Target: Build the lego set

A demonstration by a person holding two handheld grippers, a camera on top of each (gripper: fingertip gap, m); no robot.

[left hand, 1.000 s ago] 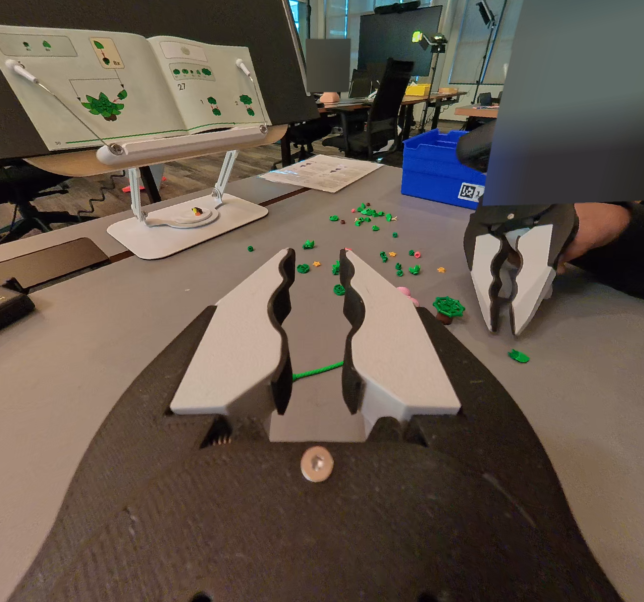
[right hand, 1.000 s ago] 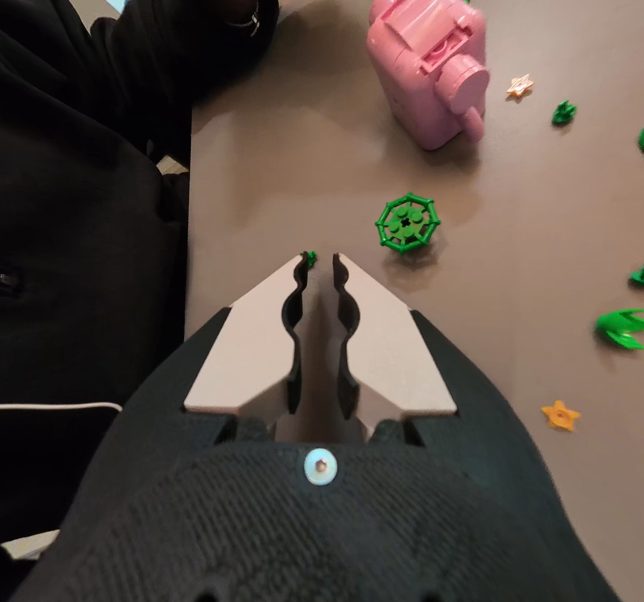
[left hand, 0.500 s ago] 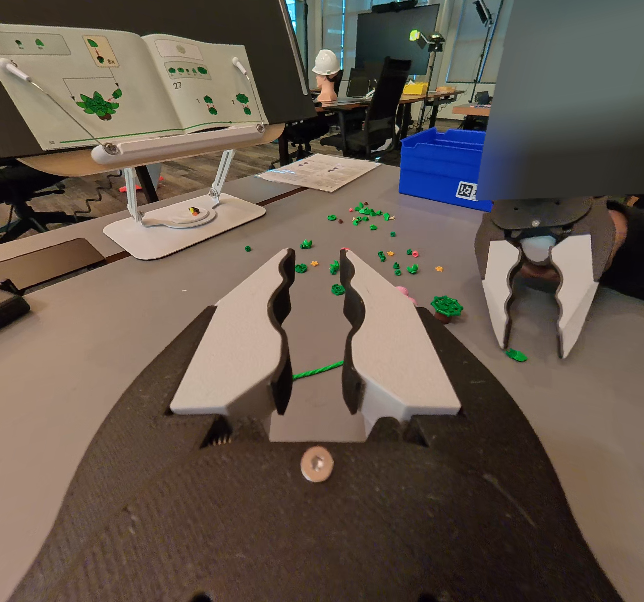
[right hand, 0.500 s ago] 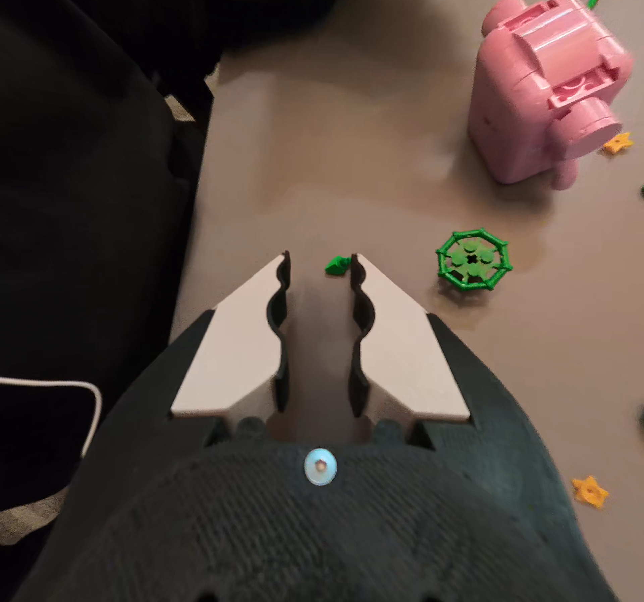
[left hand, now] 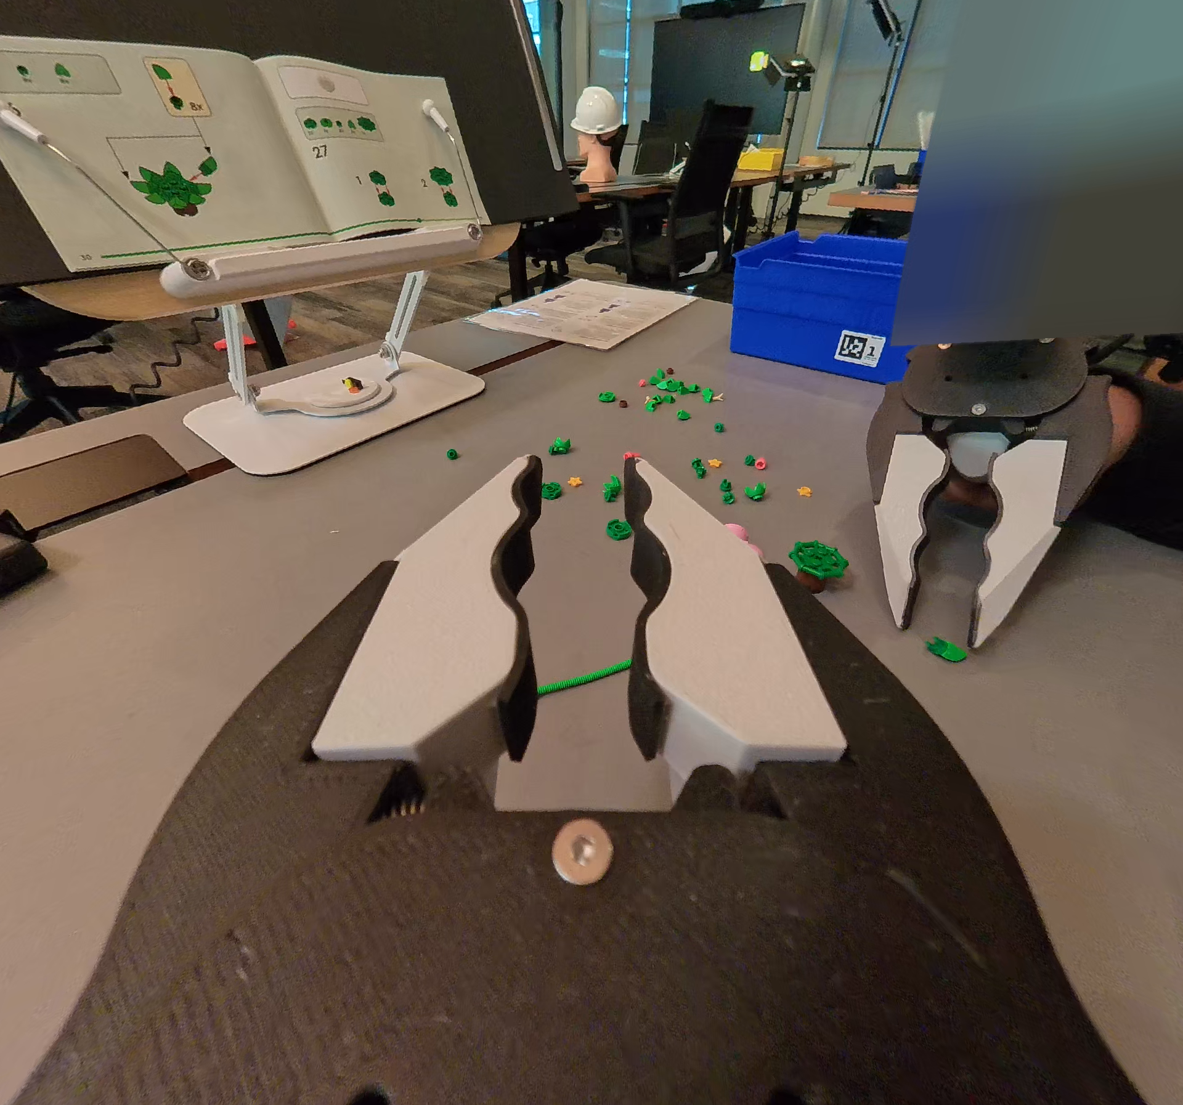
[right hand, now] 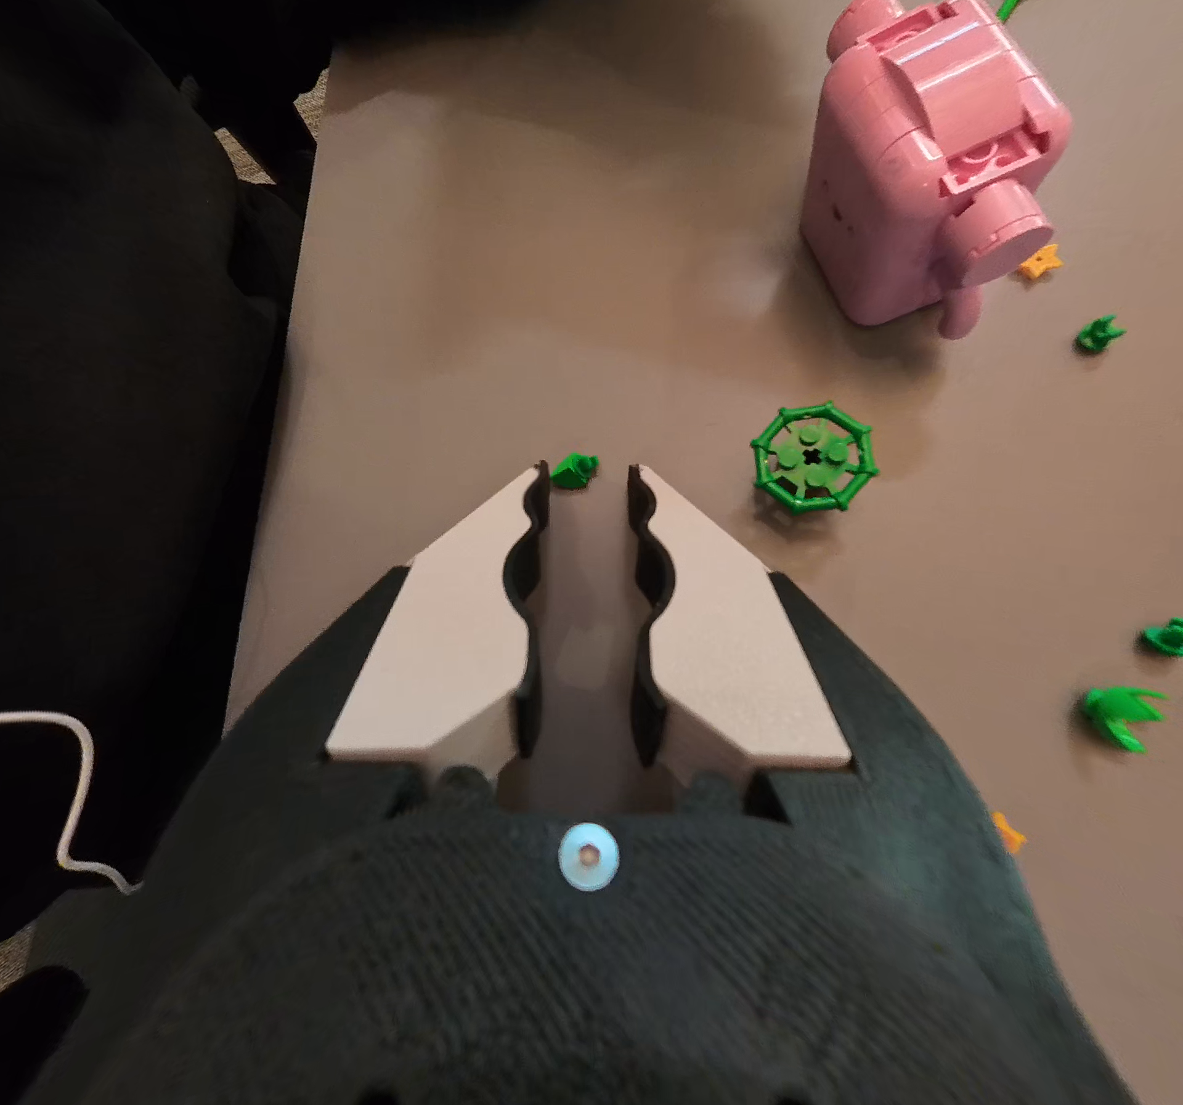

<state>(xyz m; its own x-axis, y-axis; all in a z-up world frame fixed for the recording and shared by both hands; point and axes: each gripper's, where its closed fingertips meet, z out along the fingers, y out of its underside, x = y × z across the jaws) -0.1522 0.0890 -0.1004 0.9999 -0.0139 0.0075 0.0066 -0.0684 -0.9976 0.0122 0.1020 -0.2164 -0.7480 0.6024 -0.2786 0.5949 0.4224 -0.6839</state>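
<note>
My right gripper (right hand: 586, 467) is open, tips down at the table, with a small green leaf piece (right hand: 574, 471) lying between its fingertips, close to the left one. In the left wrist view the right gripper (left hand: 939, 631) hangs over the same leaf piece (left hand: 945, 650). A green round web-like plate (right hand: 812, 458) on a brown base sits just to its right; it also shows in the left wrist view (left hand: 817, 559). My left gripper (left hand: 584, 466) is open and empty, low over the table. A green stem (left hand: 584, 677) lies under it.
A pink brick build (right hand: 928, 159) stands beyond the web plate. Several small green, orange and pink pieces (left hand: 678, 393) are scattered mid-table. An instruction book on a white stand (left hand: 333, 396), a blue bin (left hand: 813, 306) and a printed sheet (left hand: 586, 313) lie farther back. The table edge (right hand: 281, 370) and a person's dark clothing lie left. The grippers' ends are close to 20 cm from one another. It is some 5 cm from my right tips to the green round web-like plate (right hand: 812, 458). My left wrist view (left hand: 820, 558) looks at it from another angle. The green stem (left hand: 584, 677) sits 11 cm or so from the ends of my left fingers.
My right gripper has opened wider and shifted so the green leaf piece now lies between its tips. The left gripper has barely moved.
</note>
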